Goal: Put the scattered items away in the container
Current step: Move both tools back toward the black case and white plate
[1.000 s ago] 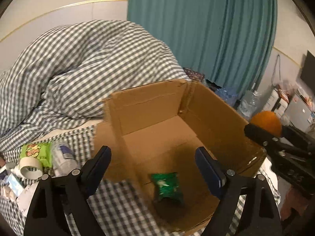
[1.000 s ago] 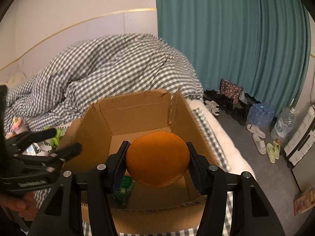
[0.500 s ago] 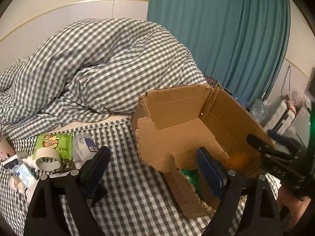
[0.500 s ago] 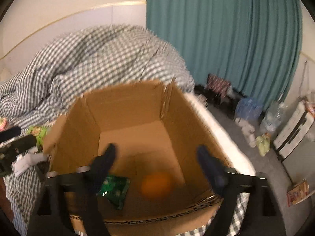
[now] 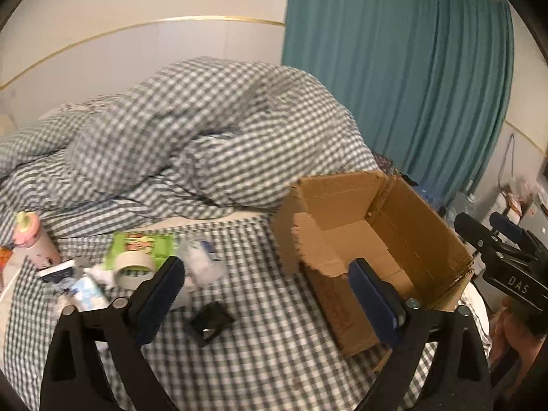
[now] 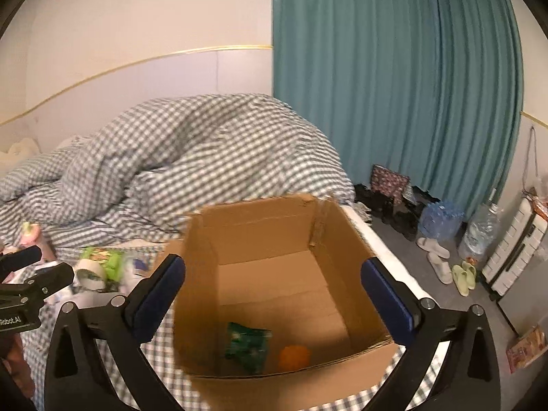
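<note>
An open cardboard box [image 6: 260, 226] stands on the checked bed; it also shows in the left wrist view [image 5: 342, 198]. Inside lie an orange [image 6: 294, 357] and a green packet [image 6: 248, 342]. My right gripper [image 6: 274, 299] is open and empty above the box's near edge. My left gripper [image 5: 267, 296] is open and empty, left of the box, above the bedsheet. Scattered items lie to its left: a tape roll [image 5: 133, 268], a green snack pack [image 5: 142, 245], a white wrapped item [image 5: 202, 263], a pink bottle [image 5: 32, 239] and a small black object [image 5: 209, 322].
A heaped checked duvet [image 5: 205, 130] lies behind the box and items. A teal curtain [image 6: 394, 85] hangs at the right. Shoes, slippers [image 6: 462, 275] and water bottles stand on the floor beside the bed. The bed's right edge runs beside the box.
My right gripper opened and the orange dropped into the box; the gripper then rose. My left gripper swung left, away from the box, bringing the scattered items into view.
</note>
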